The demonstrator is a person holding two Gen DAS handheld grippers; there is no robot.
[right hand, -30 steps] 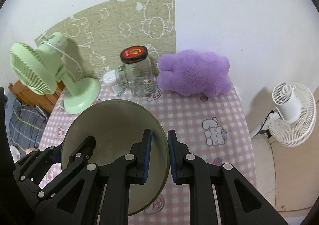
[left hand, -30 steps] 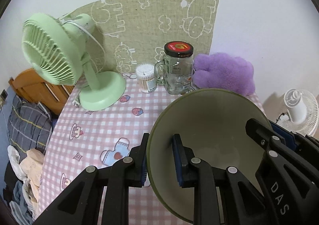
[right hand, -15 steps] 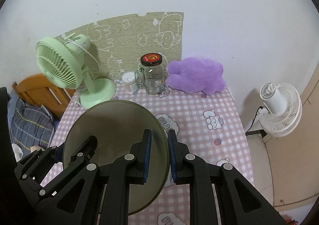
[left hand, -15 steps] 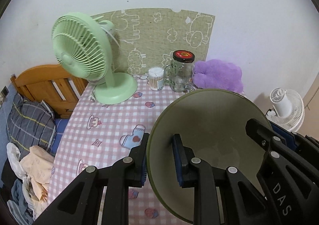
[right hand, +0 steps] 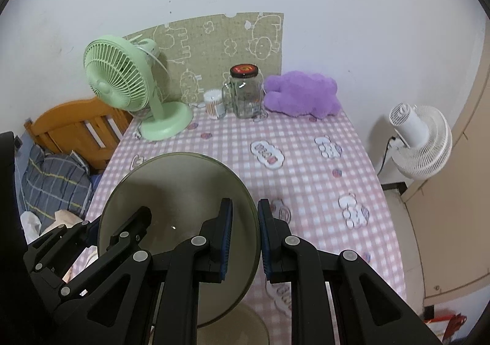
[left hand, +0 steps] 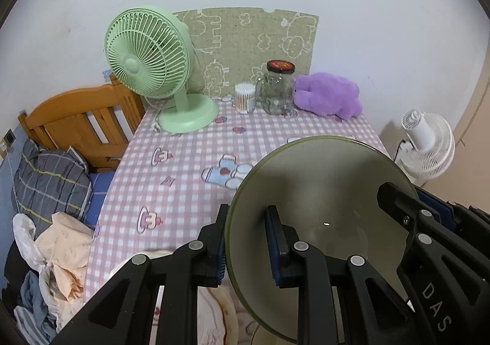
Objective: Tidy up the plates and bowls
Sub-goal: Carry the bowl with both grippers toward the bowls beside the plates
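Bowl (left hand: 321, 192) rim clamped on opposite sides — left hand-held gripper (left hand: 245, 241), right hand-held gripper (right hand: 245, 234).

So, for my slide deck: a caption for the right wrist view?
Both claws, right and left, clamp opposite rims of an olive bowl above the pink checked tablecloth.

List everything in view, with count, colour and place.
Bowl: one, olive green, held up over the near table end.
Table: one, pink checked cloth.
Desk fan: one, mint green, far left on table.
Jar: one, clear, dark lid, far edge.
Cotton swab tub: one, clear, left of jar.
Plush toy: one, purple, far right corner.
Floor fan: one, white, right of table.
Bed frame: one, wooden, left.
Left gripper: black, shut on bowl rim.
Right gripper: black, shut on opposite rim.
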